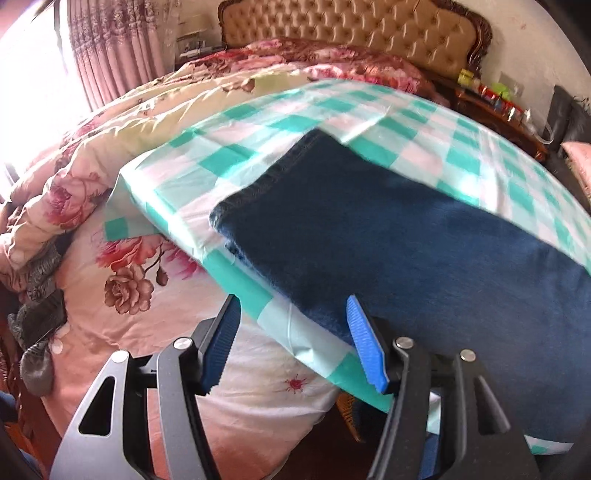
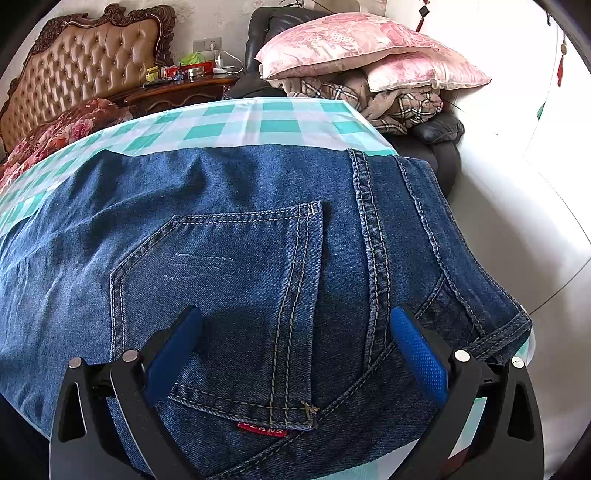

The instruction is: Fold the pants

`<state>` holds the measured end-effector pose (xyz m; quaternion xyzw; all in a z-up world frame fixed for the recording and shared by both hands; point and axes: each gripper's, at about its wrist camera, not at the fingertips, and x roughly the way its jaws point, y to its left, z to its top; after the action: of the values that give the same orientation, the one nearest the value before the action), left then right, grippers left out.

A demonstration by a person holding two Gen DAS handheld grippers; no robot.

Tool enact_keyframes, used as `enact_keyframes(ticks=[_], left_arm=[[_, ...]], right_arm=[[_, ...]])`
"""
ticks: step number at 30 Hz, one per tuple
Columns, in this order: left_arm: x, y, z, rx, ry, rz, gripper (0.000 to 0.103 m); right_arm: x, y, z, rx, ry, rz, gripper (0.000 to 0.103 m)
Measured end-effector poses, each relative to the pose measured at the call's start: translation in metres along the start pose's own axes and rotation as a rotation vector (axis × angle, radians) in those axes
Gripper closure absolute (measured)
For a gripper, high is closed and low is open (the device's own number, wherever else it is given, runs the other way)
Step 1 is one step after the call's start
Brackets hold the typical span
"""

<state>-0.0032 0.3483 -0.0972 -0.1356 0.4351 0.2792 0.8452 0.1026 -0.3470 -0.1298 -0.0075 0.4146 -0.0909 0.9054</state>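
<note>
Dark blue jeans [image 1: 369, 229] lie folded lengthwise on a table with a green-and-white checked cloth [image 1: 258, 122], the leg hems toward the far left corner. My left gripper [image 1: 291, 301] is open at the table's near edge; its right pad [image 1: 365, 343] hangs over the jeans' edge and its left pad [image 1: 221, 339] is past the table, above the bed. In the right wrist view the jeans [image 2: 240, 221] show the waistband end with a back pocket [image 2: 229, 280] and a red label. Above that pocket my right gripper [image 2: 295, 314] stands open, with denim below and nothing clamped.
A bed with a floral quilt [image 1: 129, 277] and a tufted headboard [image 1: 351, 29] lies left of the table. A cluttered wooden nightstand [image 2: 177, 88] stands behind it. Pink pillows [image 2: 351, 48] and plaid blankets are piled on a dark chair [image 2: 439, 129] at the far right.
</note>
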Motion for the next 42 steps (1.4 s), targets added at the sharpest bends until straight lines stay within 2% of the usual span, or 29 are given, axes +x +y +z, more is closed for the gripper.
enact_keyframes(ticks=[3,6,8,11,14,15,16,17,18,19,21,23,27,29,32,33,37,38,41,42], left_arm=[[-0.012,-0.017,-0.001,0.071,-0.054,-0.063,0.043],[-0.022,-0.045,-0.003,0.175,-0.103,-0.166,0.043],[-0.022,-0.065,-0.008,0.254,-0.103,-0.224,0.043],[-0.008,-0.07,-0.01,0.301,-0.085,-0.268,0.043],[0.016,-0.051,-0.008,0.28,-0.054,-0.212,0.046],[0.018,-0.039,-0.004,0.263,-0.062,-0.201,0.057],[0.018,-0.031,-0.001,0.244,-0.063,-0.179,0.059],[0.017,-0.018,0.005,0.209,-0.068,-0.153,0.061],[0.016,-0.006,0.009,0.167,-0.078,-0.12,0.061],[0.016,0.012,0.015,0.108,-0.085,-0.048,0.062],[0.016,0.032,0.02,0.049,-0.083,-0.024,0.062],[0.009,0.045,0.021,0.011,-0.102,-0.041,0.062],[0.009,0.041,0.02,0.065,-0.093,-0.091,0.061],[0.022,0.047,0.022,0.062,-0.059,-0.022,0.06],[0.019,0.07,0.029,-0.074,-0.083,-0.02,0.06],[0.016,0.074,0.03,-0.085,-0.094,-0.02,0.06],[0.018,0.079,0.034,-0.117,-0.066,-0.131,0.06],[0.021,0.079,0.034,-0.117,-0.055,-0.132,0.062],[0.025,0.075,0.038,-0.096,-0.048,-0.139,0.092],[0.023,0.073,0.04,-0.086,-0.056,-0.13,0.093]], right_arm=[[0.0,0.0,0.0,0.003,0.002,0.0,0.005],[-0.002,-0.001,0.004,0.013,0.008,0.001,0.006],[-0.014,-0.006,0.005,0.036,-0.028,0.029,0.006],[-0.034,-0.013,0.001,0.033,-0.079,0.061,0.006],[-0.036,-0.021,-0.009,0.004,-0.056,0.037,0.006],[-0.033,-0.023,-0.013,-0.008,-0.034,0.012,0.006],[-0.029,-0.027,-0.017,-0.021,-0.008,-0.02,0.007],[-0.028,-0.03,-0.021,-0.024,0.001,-0.031,0.007],[-0.029,-0.035,-0.024,-0.014,0.004,-0.006,0.007],[-0.03,-0.038,-0.026,-0.004,0.011,0.007,0.008],[-0.032,-0.037,-0.027,-0.015,0.009,-0.003,0.008],[-0.035,-0.033,-0.026,-0.029,0.005,-0.023,0.008],[-0.035,-0.033,-0.024,-0.016,0.011,-0.024,0.008],[-0.032,-0.037,-0.023,-0.014,0.024,-0.045,0.008],[-0.038,-0.046,-0.021,0.014,0.016,-0.085,0.008],[-0.041,-0.051,-0.021,0.027,0.008,-0.076,0.008],[-0.046,-0.074,-0.02,0.096,0.008,-0.083,0.008],[-0.047,-0.079,-0.02,0.115,0.008,-0.085,0.008],[-0.047,-0.093,-0.019,0.167,0.015,-0.092,0.008],[-0.05,-0.098,-0.018,0.179,0.009,-0.105,0.008]])
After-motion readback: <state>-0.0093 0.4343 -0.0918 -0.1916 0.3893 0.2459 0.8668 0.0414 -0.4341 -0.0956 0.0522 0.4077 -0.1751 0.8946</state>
